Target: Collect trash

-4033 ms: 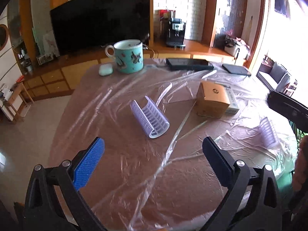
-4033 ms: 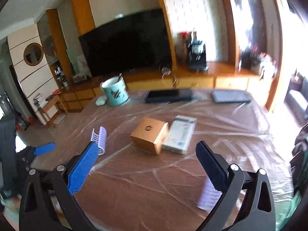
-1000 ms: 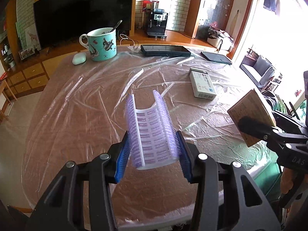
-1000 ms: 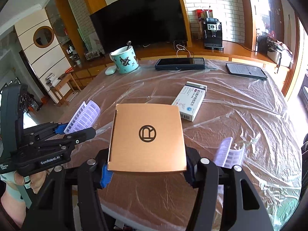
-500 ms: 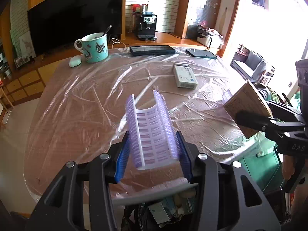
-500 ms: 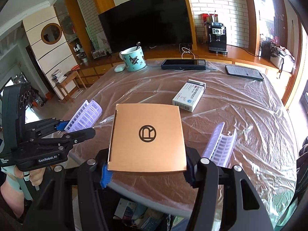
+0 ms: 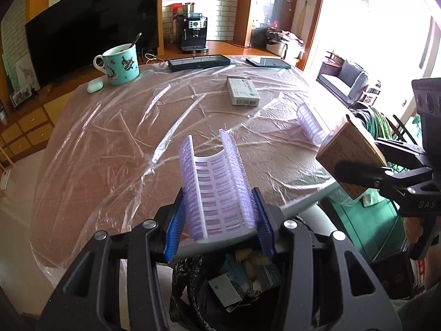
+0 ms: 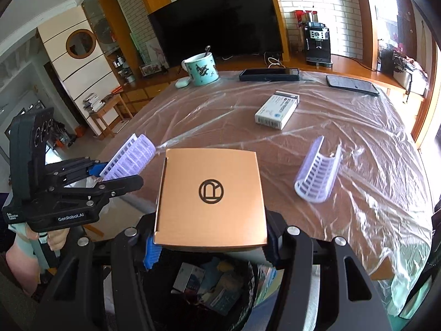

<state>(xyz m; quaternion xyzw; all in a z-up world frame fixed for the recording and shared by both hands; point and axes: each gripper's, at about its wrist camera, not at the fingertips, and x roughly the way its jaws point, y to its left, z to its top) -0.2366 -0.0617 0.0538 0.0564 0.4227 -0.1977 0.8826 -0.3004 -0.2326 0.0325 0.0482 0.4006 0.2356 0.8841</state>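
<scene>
A purple blister strip (image 7: 217, 190) is being pinched by the left gripper (image 7: 219, 220), a copper box (image 8: 210, 195) by the right gripper (image 8: 210, 245), both above the trash bin (image 8: 209, 284).

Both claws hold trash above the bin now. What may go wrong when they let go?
The brown box in the right claw looks wide beside the bin opening, so it may catch the rim. The curled purple sheet in the left claw seems light and may fall outside.

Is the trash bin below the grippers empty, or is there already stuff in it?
Not empty. The trash bin already holds small boxes and paper packaging, visible in both wrist views.
</scene>
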